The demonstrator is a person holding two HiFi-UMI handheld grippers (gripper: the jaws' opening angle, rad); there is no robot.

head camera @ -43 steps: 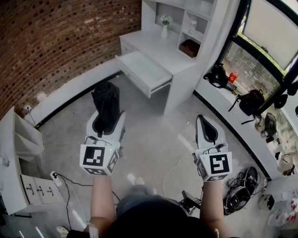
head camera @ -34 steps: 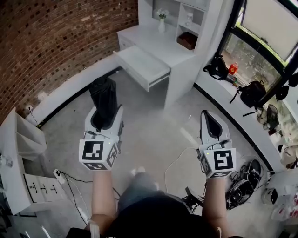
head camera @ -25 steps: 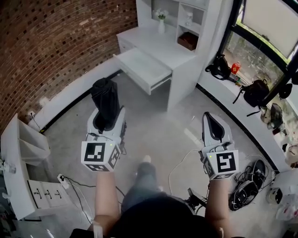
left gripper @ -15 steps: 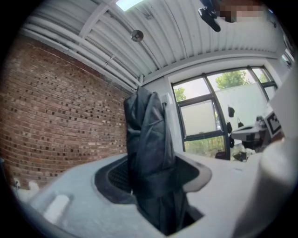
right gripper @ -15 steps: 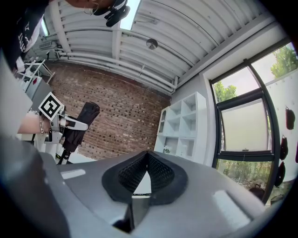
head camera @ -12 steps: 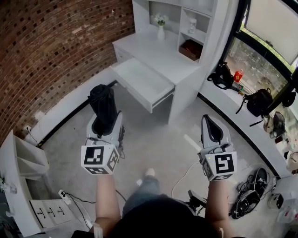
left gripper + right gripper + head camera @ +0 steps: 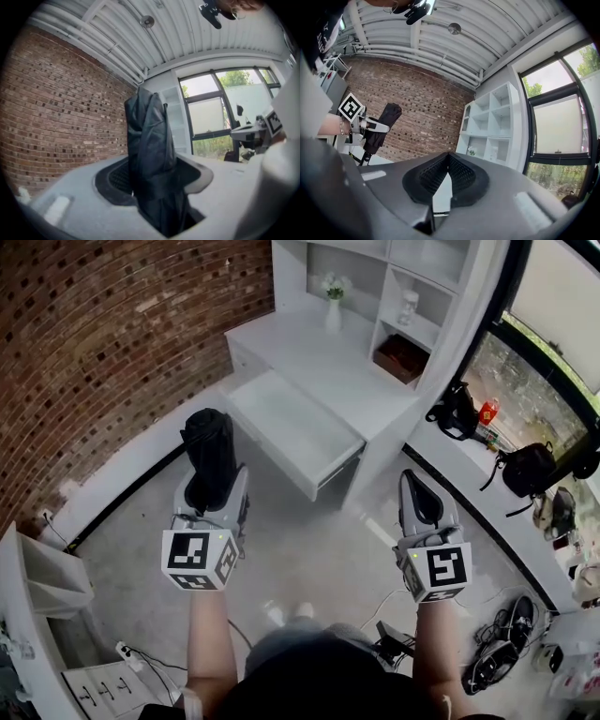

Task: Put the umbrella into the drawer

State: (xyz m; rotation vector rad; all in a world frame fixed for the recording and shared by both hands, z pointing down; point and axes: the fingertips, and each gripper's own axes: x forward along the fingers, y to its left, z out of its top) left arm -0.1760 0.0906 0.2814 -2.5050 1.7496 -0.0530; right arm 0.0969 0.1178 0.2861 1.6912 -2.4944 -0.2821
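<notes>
the left tool [image 7: 212,489] is clamping the folded black umbrella [image 7: 209,442] between its jaws, which are standing partly apart around the bundled fabric; the umbrella is standing roughly upright across the jaws, with its top rising above them and its lower end dropping below. the right tool [image 7: 417,486] is holding nothing, its jaws pressed together at the tips, and it is hanging level well off to the right of the left tool. the open drawer [image 7: 292,432] is lying ahead of the left tool and slightly to its right, and ahead and to the left of the right tool, pulled out from the white table [image 7: 323,357] with its inside looking bare. nothing is touching the drawer yet, so the step in hand appears to be bringing the umbrella toward it, with the grasp already made and the placing not yet begun. the next move is probably calling for closing the gap between the left tool and the drawer, then tipping the umbrella over so it is lying lengthwise rather than upright, lowering it inside the drawer walls, and only then spreading the jaws. the right tool is likely staying free for pushing the drawer shut, if that is wanted.
</notes>
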